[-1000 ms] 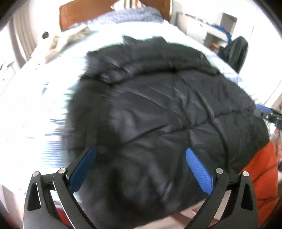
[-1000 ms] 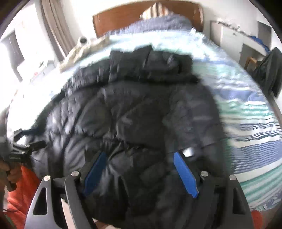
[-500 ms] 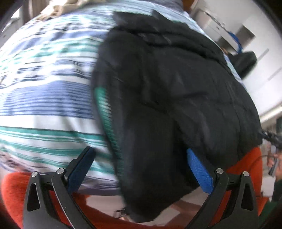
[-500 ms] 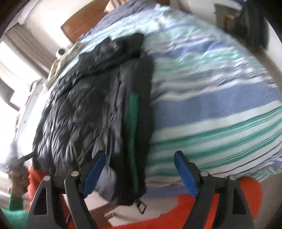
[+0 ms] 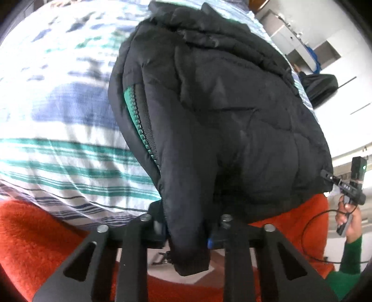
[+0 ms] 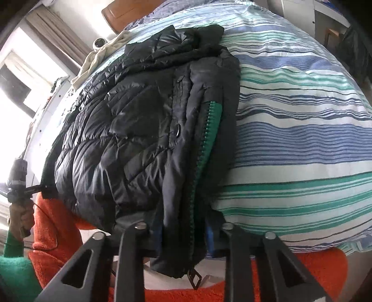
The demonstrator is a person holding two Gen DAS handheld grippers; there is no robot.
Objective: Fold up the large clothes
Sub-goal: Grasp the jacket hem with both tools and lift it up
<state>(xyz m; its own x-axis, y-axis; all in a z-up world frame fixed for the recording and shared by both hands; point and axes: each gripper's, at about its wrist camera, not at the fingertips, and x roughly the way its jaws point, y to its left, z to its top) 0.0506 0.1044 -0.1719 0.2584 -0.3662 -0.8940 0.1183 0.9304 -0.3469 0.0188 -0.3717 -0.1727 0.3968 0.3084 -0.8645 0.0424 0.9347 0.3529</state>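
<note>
Both sets of jaws have just closed: left gripper [image 5: 186,234] and right gripper [image 6: 183,234], wide apart half a second ago, now pinch the near hem corners of the black quilted puffer jacket [image 6: 144,130] on the striped duvet [image 6: 302,144], probably ready to fold hem toward collar.

Bedroom setting. A bed is covered by a striped duvet [image 6: 290,130] in white, blue and green. A wooden headboard [image 6: 130,10] is seen at the far end. An orange fleece blanket [image 5: 34,237] is laid along the near edge. A beige cloth [image 6: 100,55] is left on the far left side of the bed. Brown curtains [image 6: 62,44] and a bright window [image 6: 14,76] are noted on the left wall. White cabinets [image 5: 300,51] are set against the right wall, a dark bag [image 5: 323,86] beside them.
</note>
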